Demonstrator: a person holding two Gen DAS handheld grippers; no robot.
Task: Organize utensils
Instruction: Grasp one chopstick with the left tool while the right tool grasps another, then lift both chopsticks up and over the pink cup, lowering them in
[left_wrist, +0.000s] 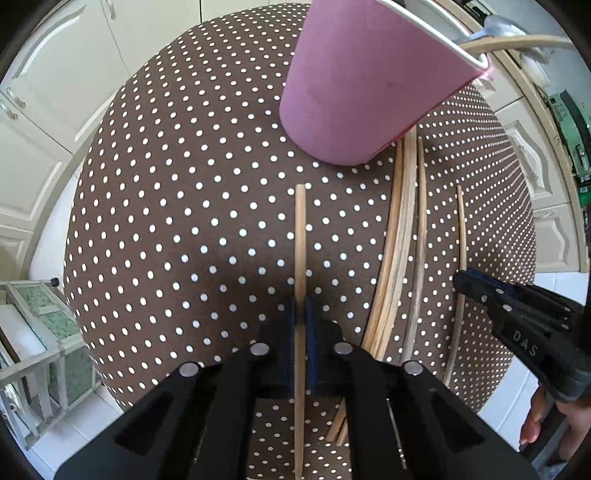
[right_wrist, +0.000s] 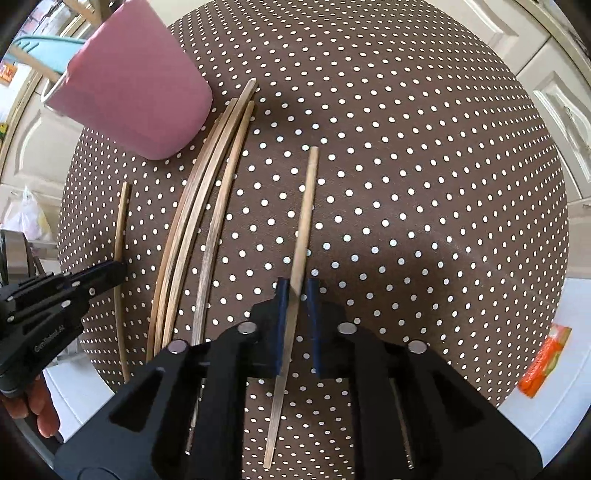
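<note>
A pink cup (left_wrist: 369, 81) stands on the round brown polka-dot table (left_wrist: 184, 184); a chopstick and a spoon stick out of it. It also shows in the right wrist view (right_wrist: 136, 92). My left gripper (left_wrist: 303, 310) is shut on a chopstick (left_wrist: 300, 236) just above the cloth. My right gripper (right_wrist: 297, 291) has its jaws slightly apart around a chopstick (right_wrist: 304, 214) lying on the table. Several loose chopsticks (right_wrist: 199, 206) lie between the two grippers. The right gripper shows at the right edge of the left wrist view (left_wrist: 517, 314).
White cabinets (left_wrist: 44, 110) surround the table. A glass-panelled stand (left_wrist: 44, 350) sits on the floor at the left. An orange packet (right_wrist: 543, 365) lies on the white floor at the right. A turquoise basin (right_wrist: 48, 48) is behind the cup.
</note>
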